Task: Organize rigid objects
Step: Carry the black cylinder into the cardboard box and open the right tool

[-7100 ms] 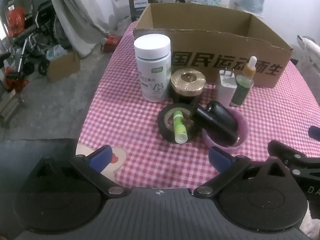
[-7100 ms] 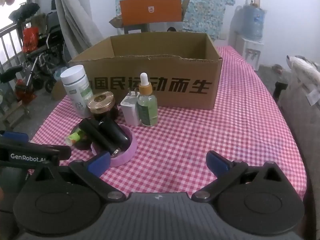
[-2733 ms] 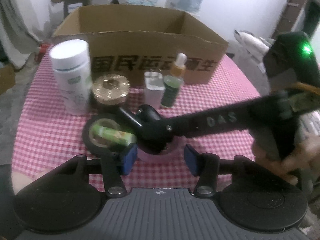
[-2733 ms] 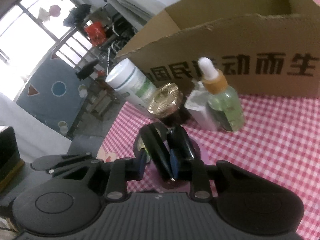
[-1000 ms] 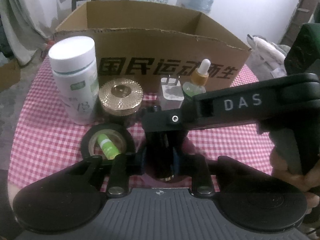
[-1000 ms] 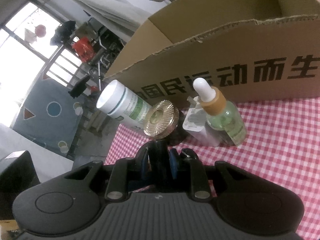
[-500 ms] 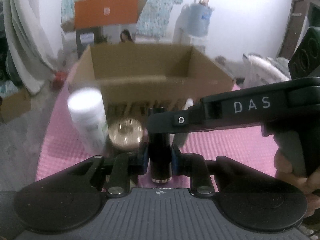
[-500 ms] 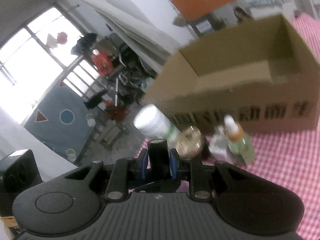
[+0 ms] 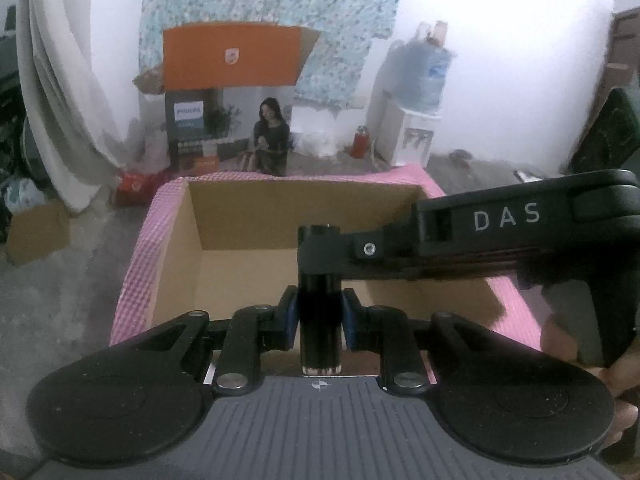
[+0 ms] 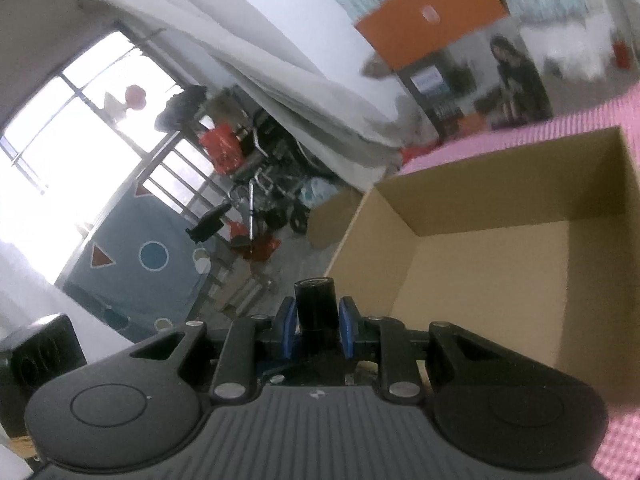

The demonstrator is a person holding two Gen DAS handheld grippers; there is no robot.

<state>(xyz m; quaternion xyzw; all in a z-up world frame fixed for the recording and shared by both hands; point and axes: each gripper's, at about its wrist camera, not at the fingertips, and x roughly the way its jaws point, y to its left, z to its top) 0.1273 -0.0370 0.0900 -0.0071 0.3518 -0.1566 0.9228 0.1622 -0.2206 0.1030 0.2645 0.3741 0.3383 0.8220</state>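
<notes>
both grippers, left gripper (image 9: 318, 316) and right gripper (image 9: 318, 250), clamp one upright black cylinder (image 9: 320, 320) above the open cardboard box (image 9: 176, 240); uneven release could tip it or drop it outside.

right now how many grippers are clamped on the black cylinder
2. The left gripper clamps the black cylinder low on its body. The right gripper clamps it near the top. The open cardboard box lies just ahead.
</notes>
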